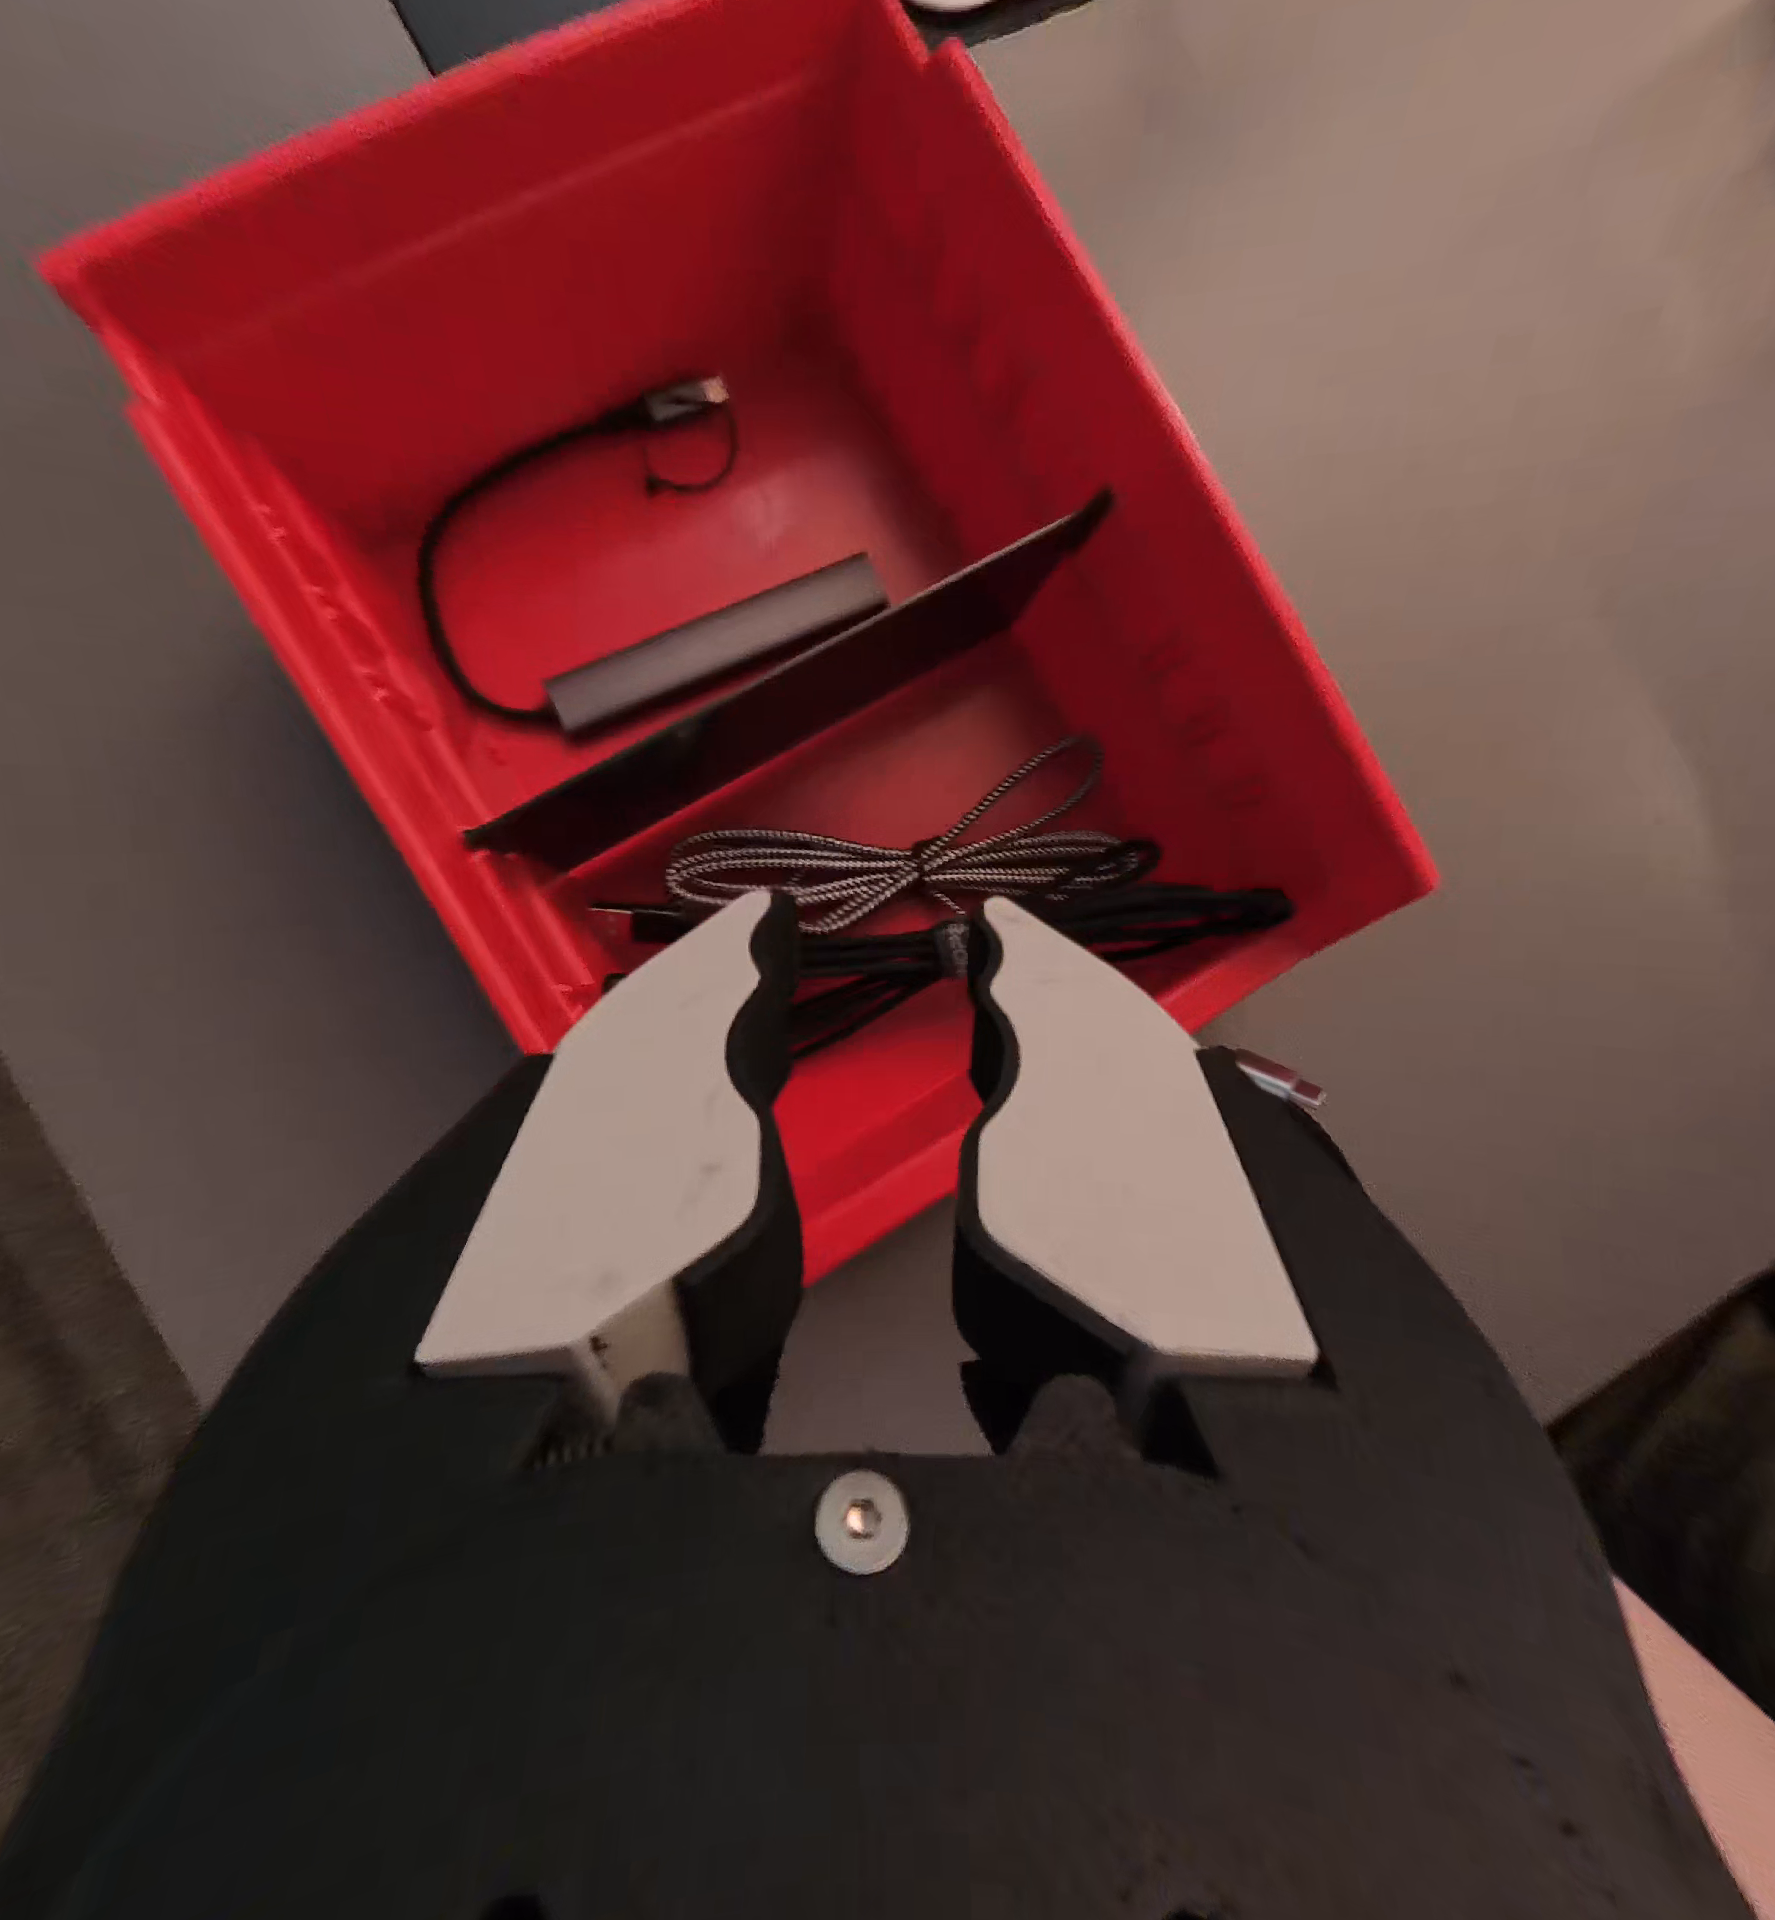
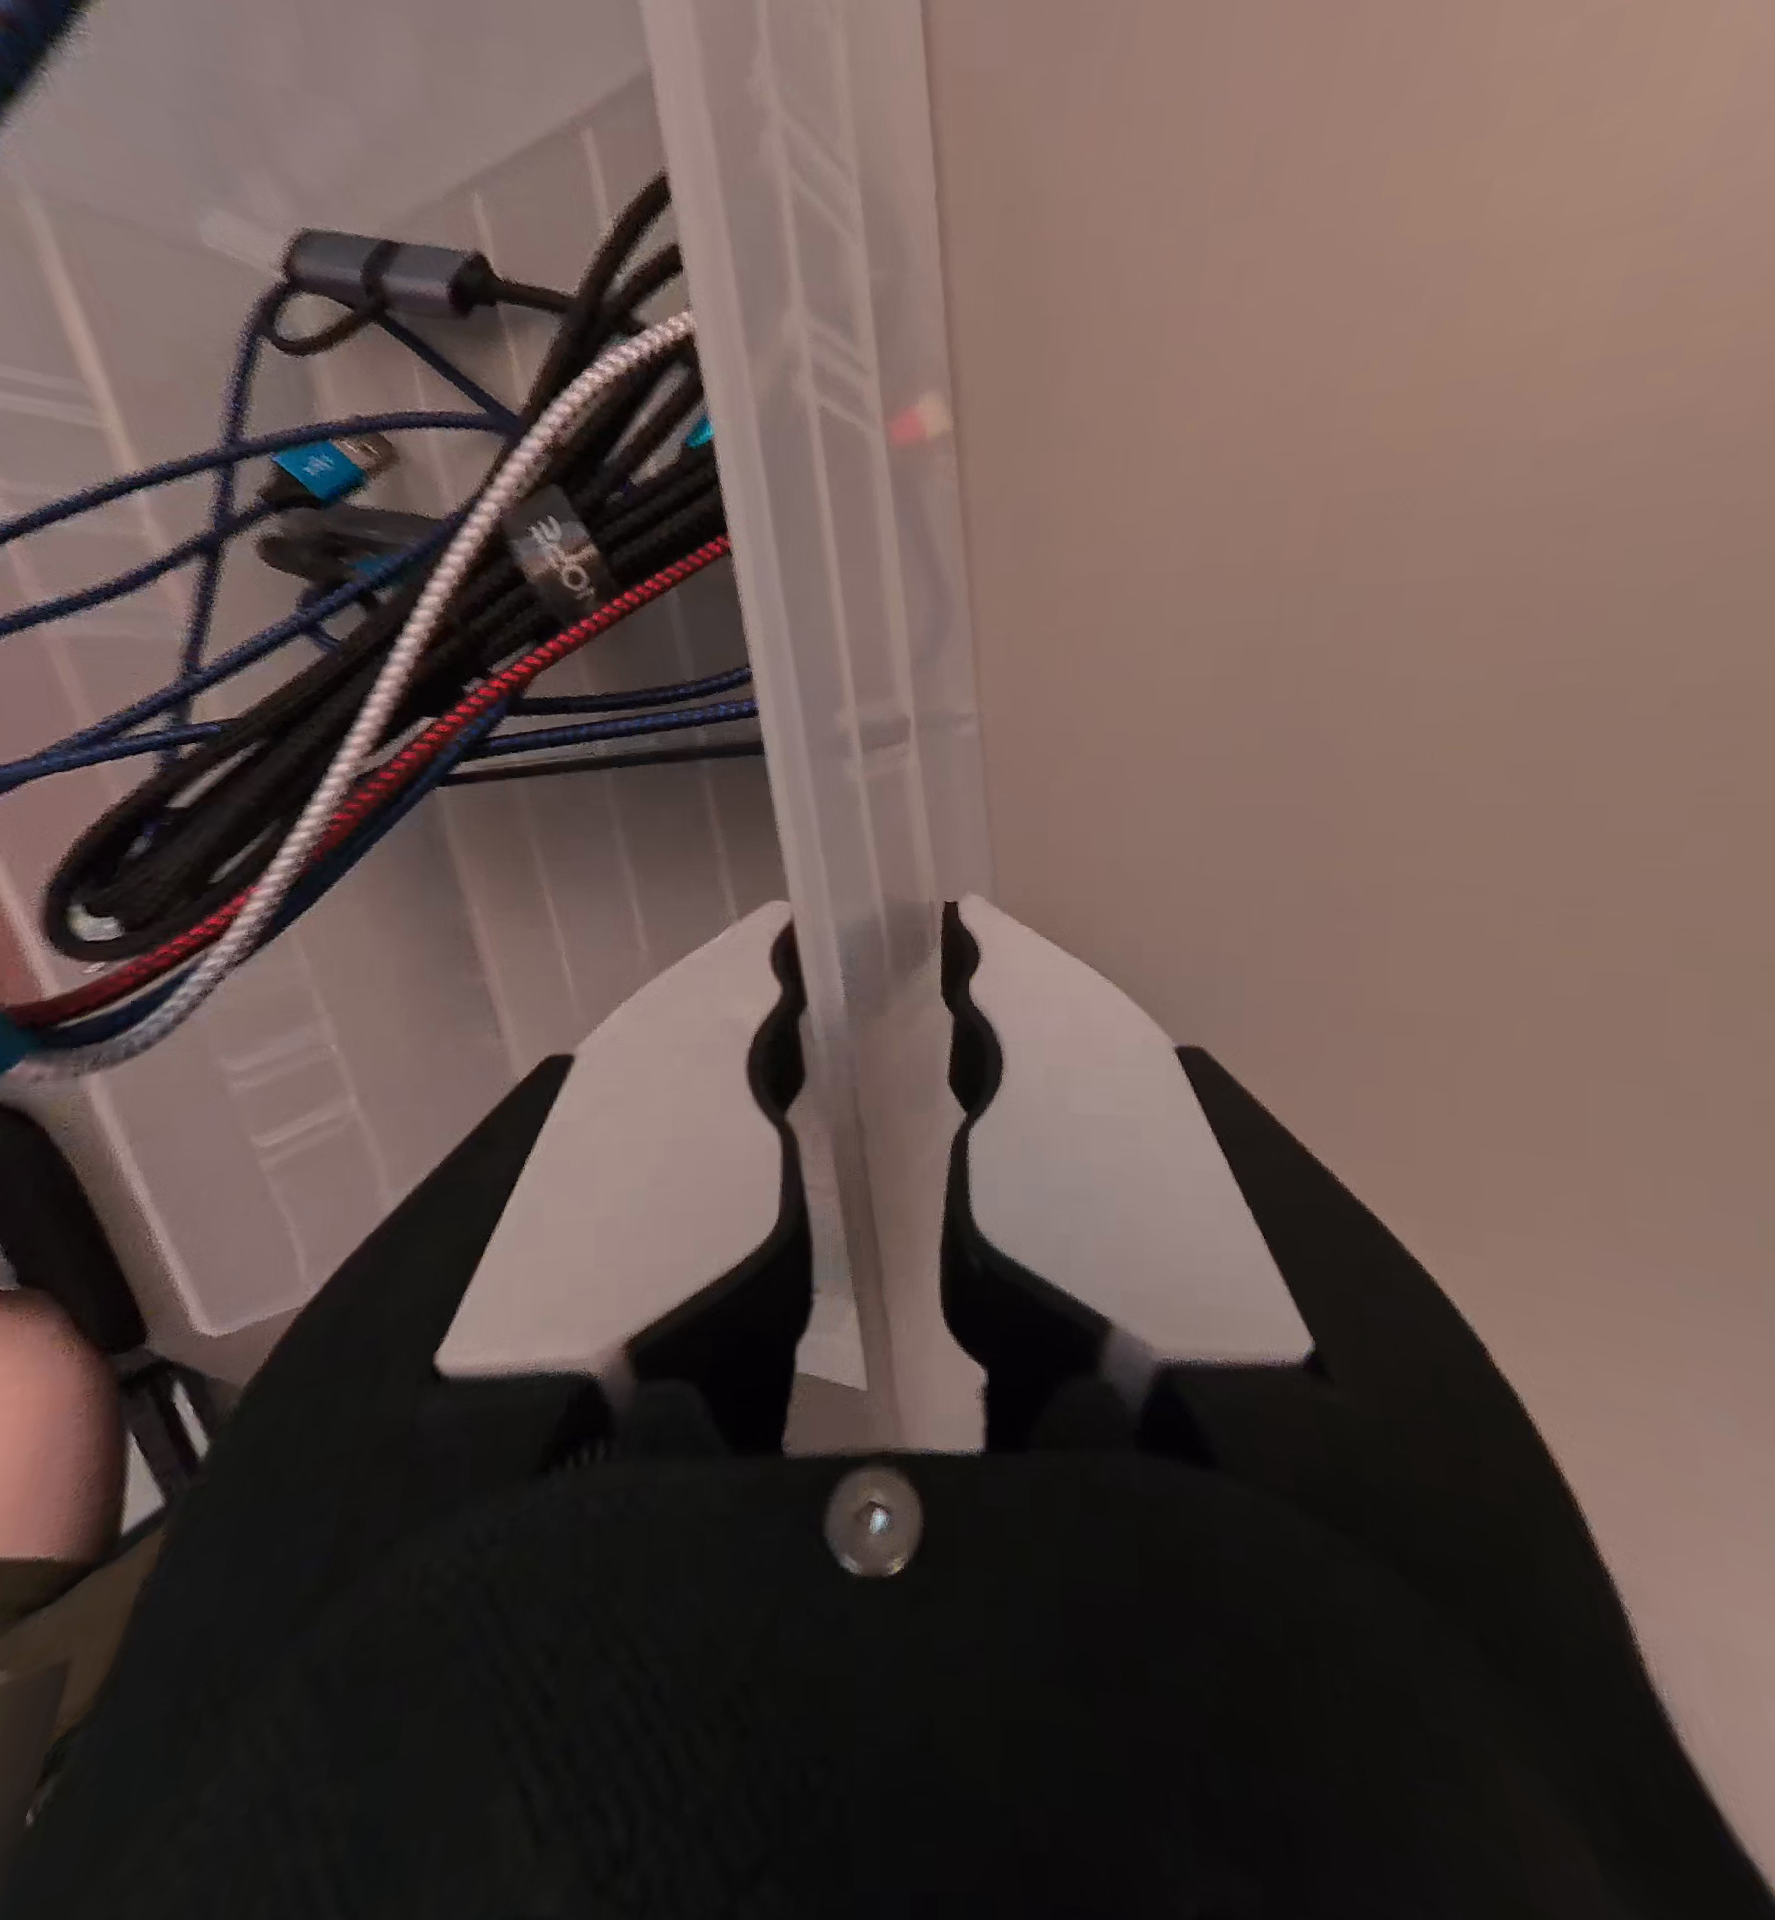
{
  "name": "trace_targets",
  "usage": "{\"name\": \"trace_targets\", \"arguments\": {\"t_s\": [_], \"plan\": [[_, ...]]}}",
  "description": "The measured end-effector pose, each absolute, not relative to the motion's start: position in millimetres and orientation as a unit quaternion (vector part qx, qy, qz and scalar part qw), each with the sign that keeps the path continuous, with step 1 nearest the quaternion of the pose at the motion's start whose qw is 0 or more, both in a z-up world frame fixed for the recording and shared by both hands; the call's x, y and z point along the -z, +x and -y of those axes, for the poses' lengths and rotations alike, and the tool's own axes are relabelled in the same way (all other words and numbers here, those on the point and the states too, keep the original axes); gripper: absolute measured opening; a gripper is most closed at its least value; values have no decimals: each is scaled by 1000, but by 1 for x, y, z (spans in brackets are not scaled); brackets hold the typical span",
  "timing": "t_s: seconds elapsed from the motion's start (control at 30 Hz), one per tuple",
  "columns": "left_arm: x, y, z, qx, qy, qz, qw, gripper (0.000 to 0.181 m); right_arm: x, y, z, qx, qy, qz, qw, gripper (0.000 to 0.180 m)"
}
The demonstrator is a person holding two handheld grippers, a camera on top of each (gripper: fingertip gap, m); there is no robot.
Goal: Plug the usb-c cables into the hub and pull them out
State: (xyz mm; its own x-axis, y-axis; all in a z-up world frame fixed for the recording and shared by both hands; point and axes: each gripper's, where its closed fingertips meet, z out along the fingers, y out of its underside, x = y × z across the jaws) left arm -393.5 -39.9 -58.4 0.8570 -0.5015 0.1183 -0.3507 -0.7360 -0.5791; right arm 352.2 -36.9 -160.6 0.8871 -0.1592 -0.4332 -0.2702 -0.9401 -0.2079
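The left claw (image 1: 878, 914) was released and empty, poised over the near compartment of a red bin (image 1: 1278, 582) on the grey tabletop (image 1: 1485, 416). A black divider (image 1: 789, 686) split the bin. The grey hub (image 1: 706, 644) lay in the far compartment with its own lead; bundled usb-c cables (image 1: 904, 868) lay in the near one. The right claw (image 2: 870, 914) was released, its fingers straddling the wall of a clear plastic tub (image 2: 831, 520) holding loose cables (image 2: 426, 644).

Workbench, red bin (image 1: 1122, 436), clear cable tub (image 2: 831, 520)
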Motion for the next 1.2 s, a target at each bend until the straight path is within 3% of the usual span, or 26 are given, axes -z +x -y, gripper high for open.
{"name": "trace_targets", "arguments": {"t_s": [0.2,0.4,0.53,0.63,0.73,0.93,1.07,1.2], "plan": [[87,-373,65,147,-900,-352,212,41,103,380,26,-188,-911,-175,322,27],[129,-350,62,156,-874,-438,144,44,-22,377,19,-130,-809,-135,557,34],[141,-334,69,190,-861,-460,99,45,-118,348,34,8,-695,-60,716,33],[153,-325,76,199,-848,-486,66,43,-155,331,54,118,-605,-62,785,19],[164,-322,77,198,-846,-494,41,40,-157,295,48,90,-584,-8,806,15],[162,-323,75,200,-848,-491,30,27,-126,284,16,20,-648,14,761,20],[138,-324,70,219,-846,-479,79,20,-126,291,21,27,-647,12,762,20],[96,-326,58,214,-839,-465,186,10,-135,293,31,3,-630,6,777,20]]}}
